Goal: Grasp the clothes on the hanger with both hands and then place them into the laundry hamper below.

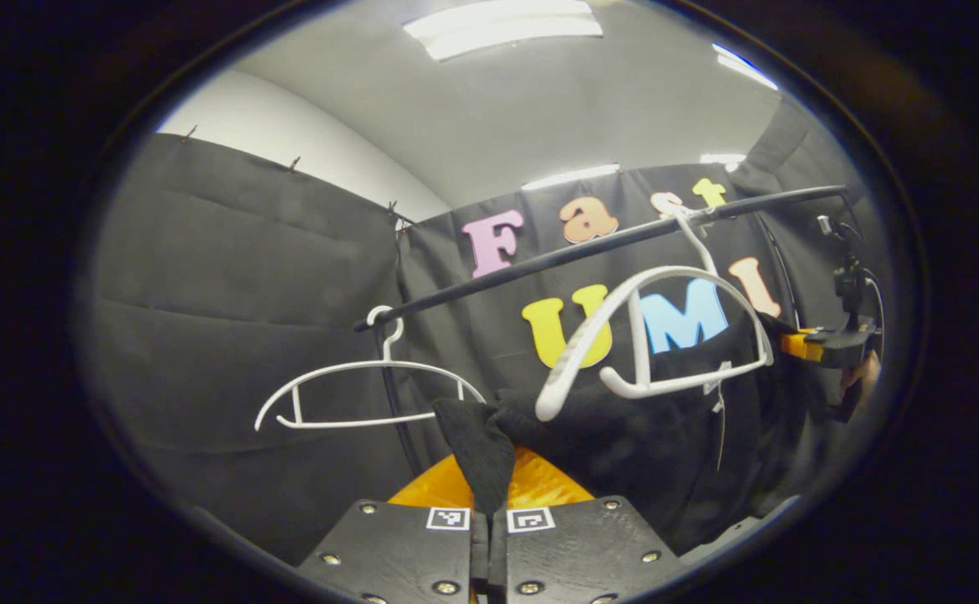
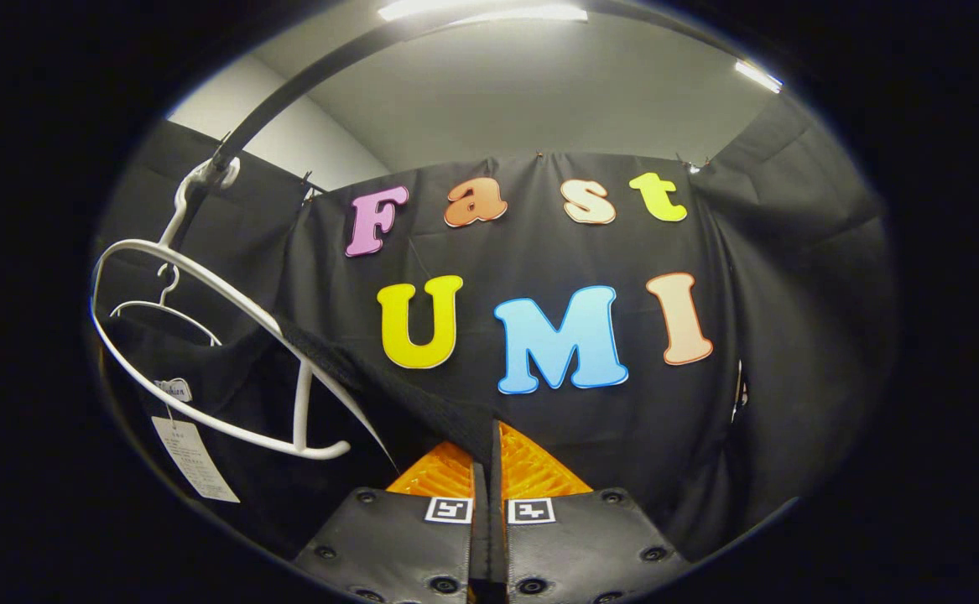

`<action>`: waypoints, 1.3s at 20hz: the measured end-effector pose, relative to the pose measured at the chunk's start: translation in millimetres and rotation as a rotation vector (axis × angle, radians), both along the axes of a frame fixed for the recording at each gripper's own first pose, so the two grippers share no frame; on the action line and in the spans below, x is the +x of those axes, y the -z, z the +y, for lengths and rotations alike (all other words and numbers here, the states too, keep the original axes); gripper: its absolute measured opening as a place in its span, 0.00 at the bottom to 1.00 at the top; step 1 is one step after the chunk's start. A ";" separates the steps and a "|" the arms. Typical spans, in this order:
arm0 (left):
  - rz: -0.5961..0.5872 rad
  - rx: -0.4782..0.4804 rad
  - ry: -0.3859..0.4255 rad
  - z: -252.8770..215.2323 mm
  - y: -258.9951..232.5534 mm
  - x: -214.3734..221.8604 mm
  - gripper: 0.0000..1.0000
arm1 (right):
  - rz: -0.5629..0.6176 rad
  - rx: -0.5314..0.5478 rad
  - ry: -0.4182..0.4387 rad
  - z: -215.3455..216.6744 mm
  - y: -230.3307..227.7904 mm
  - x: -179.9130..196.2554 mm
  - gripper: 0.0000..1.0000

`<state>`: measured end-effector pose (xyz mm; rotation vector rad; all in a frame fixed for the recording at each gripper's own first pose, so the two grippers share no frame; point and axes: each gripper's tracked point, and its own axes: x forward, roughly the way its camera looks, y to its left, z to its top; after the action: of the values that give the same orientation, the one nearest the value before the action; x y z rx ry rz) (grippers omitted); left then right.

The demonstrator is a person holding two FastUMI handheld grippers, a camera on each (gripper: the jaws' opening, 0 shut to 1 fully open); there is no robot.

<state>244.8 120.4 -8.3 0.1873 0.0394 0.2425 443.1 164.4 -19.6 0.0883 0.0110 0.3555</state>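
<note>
- We see the black garment [image 1: 623, 453] hanging below the near white hanger [image 1: 657, 335], off its arms, stretched between our two grippers.
- Our left gripper [image 1: 489, 503] points forward and a little upward; its fingers are closed together on a corner of the garment.
- Our right gripper [image 2: 489, 478] has the same pose, its fingers pressed together on another edge of the garment [image 2: 388, 394].
- In the left gripper view the right gripper appears far at the right edge.
- We count two white hangers on one black rail [image 1: 590, 247]; the second hanger [image 1: 363, 394] is bare.
- One paper tag [image 2: 195, 460] hangs from the garment.
</note>
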 end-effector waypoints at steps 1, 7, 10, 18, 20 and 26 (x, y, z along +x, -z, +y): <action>0.008 -0.002 0.004 -4.0 5.0 -2.1 0.01 | 0.009 -0.007 0.005 -1.7 5.2 3.3 0.01; 0.068 -0.011 0.021 -19.7 37.8 19.0 0.01 | 0.122 -0.027 0.020 -17.9 56.1 -2.2 0.01; 0.100 -0.006 0.021 -29.4 59.9 25.4 0.00 | 0.134 -0.066 0.018 -25.7 72.9 -14.3 0.01; 0.162 -0.065 0.017 -44.1 99.6 -7.7 0.00 | 0.157 -0.127 -0.009 -33.2 99.4 -55.1 0.01; 0.168 -0.075 0.024 -51.0 105.8 -8.4 0.01 | 0.164 -0.138 -0.028 -31.0 105.3 -69.3 0.01; 0.189 -0.110 0.097 -102.0 127.5 -4.6 0.01 | 0.197 -0.157 -0.114 -10.2 121.4 -120.0 0.01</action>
<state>240.2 18.3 -135.8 0.1022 0.2303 0.1253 323.1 154.2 -140.9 -0.0335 0.2393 0.4578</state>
